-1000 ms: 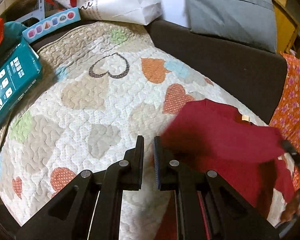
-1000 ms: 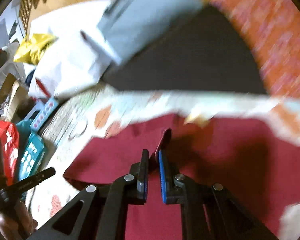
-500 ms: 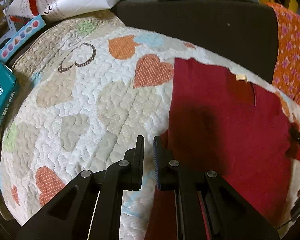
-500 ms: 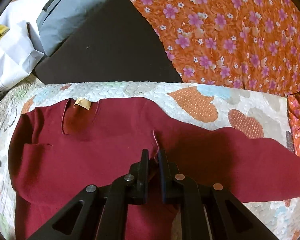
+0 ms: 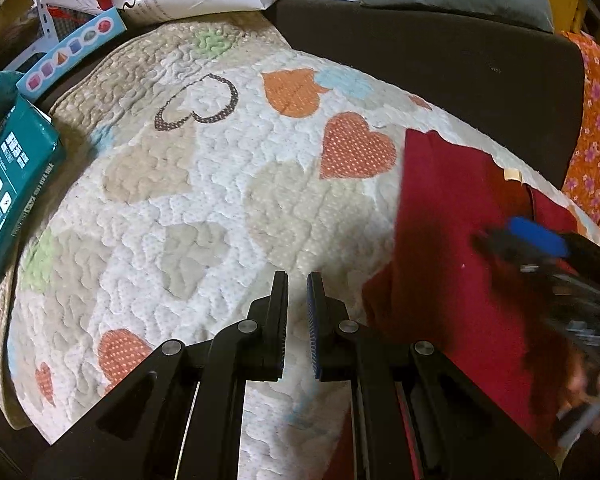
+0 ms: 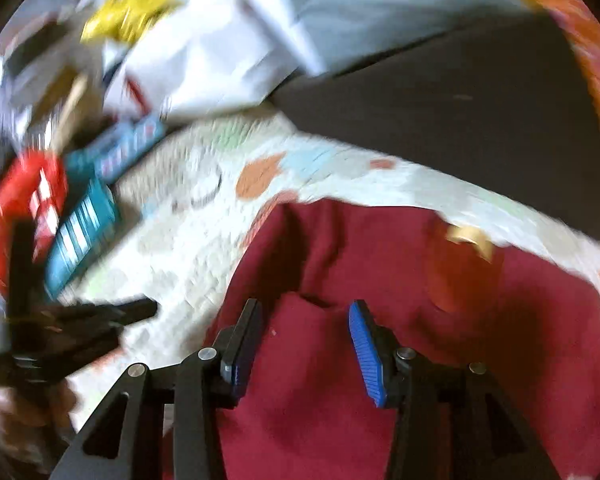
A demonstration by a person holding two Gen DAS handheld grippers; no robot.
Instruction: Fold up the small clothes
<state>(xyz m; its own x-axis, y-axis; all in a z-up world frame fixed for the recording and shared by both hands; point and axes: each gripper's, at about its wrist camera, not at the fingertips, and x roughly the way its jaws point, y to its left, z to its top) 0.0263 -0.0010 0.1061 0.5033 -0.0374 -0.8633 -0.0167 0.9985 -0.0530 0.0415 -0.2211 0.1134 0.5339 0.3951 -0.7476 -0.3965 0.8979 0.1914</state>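
Right gripper (image 6: pixel 305 334) jaws opening over red shirt (image 6: pixel 379 400), nothing pinched. Left gripper (image 5: pixel 297 312) closed, empty, over quilt (image 5: pixel 180 200). Advice: pinch one layer at edge, fold flat.

The left hand-held gripper (image 5: pixel 298 292) hung over the heart-patterned quilt (image 5: pixel 204 184), its jaws nearly together with nothing between them. A dark red top (image 5: pixel 451 240) lay flat just to its right. The right hand-held gripper (image 5: pixel 511 240), blurred, reached over that top. A teal box (image 5: pixel 8 184) sat at the quilt's left edge.
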